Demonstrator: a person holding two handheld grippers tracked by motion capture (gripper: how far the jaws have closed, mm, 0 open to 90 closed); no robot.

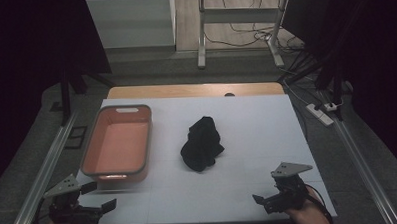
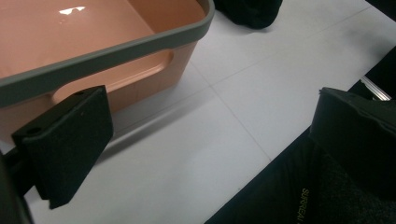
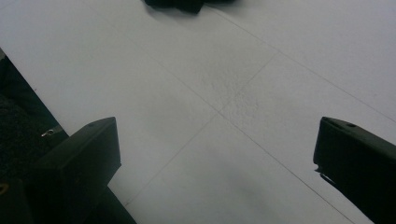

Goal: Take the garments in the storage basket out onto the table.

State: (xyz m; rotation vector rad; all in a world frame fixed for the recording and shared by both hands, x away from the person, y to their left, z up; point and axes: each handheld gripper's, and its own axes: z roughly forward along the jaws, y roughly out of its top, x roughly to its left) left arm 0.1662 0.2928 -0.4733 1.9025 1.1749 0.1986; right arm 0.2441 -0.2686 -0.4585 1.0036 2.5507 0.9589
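A crumpled black cloth (image 1: 202,143) lies in the middle of the white table cover (image 1: 257,125). To its left stands an empty salmon tub with a grey rim (image 1: 148,139). My left gripper (image 1: 100,195) is open at the near left corner, just in front of the tub, with nothing between its jaws. In the left gripper view the left gripper (image 2: 210,140) frames bare cover, with the tub's rim (image 2: 116,51) close ahead and the cloth (image 2: 250,11) beyond. My right gripper (image 1: 269,192) is open at the near right. In the right gripper view the right gripper (image 3: 217,158) spans empty cover, with the cloth's edge (image 3: 177,3) far ahead.
Metal rails run along the left side (image 1: 43,167) and the right side (image 1: 363,161) of the table. A white power strip (image 1: 320,112) lies on the floor at the right, and a desk frame with cables (image 1: 238,30) stands behind. Dark clothing (image 2: 299,200) sits at the table's near edge.
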